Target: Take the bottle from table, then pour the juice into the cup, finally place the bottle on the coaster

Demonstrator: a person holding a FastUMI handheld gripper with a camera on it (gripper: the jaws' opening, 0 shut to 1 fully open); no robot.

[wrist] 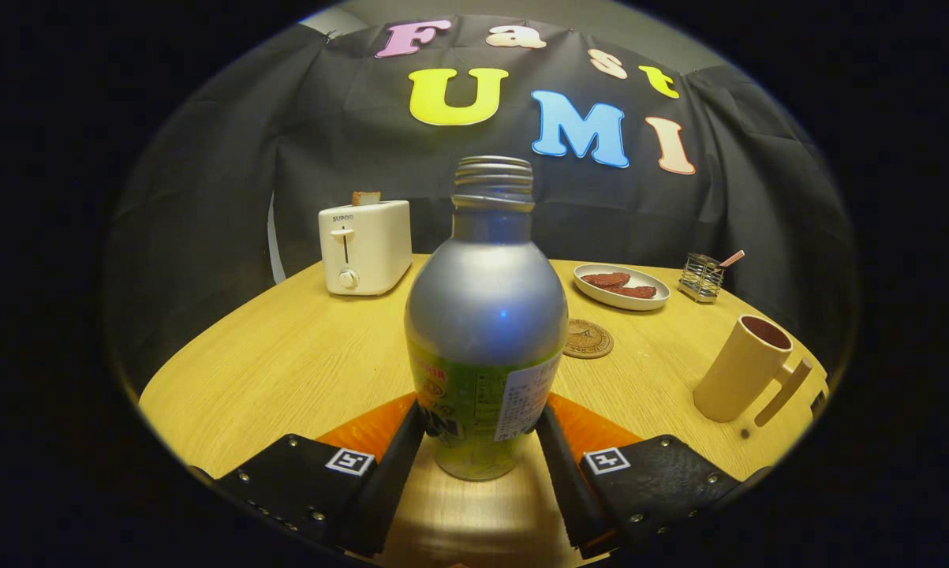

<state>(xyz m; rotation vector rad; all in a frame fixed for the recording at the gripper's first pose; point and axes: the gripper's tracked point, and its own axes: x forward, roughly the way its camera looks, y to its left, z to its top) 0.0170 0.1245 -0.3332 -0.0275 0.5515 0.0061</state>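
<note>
Bottle, a silver metal one with a rounded shoulder, a green printed label round its lower body and an open threaded neck with no cap, stands upright on the pale wooden table between the two black fingers of the claw. Each finger lies against the label, one on either side near the base, so the claw appears to be pinching the bottle low down. The bottle's foot looks to be resting on the table.

Judging by its smooth metal skin, the bottle will likely be stiff but slippery, and the hold sits well below its middle, so it may tip when lifted or tilted. How much juice is inside cannot be seen, so its weight is unknown. With no cap, any lean spills.

Just beyond the bottle, a little to the right, lies a round brown coaster, bare. Farther right of the fingers stands a tall beige cup with a flat handle, its inside dark; whether it holds liquid cannot be told. Beyond the coaster sits an oval white dish holding brown slices, and a small wire holder beside it. Far ahead to the left stands a cream toaster with a piece of bread poking out.
</note>
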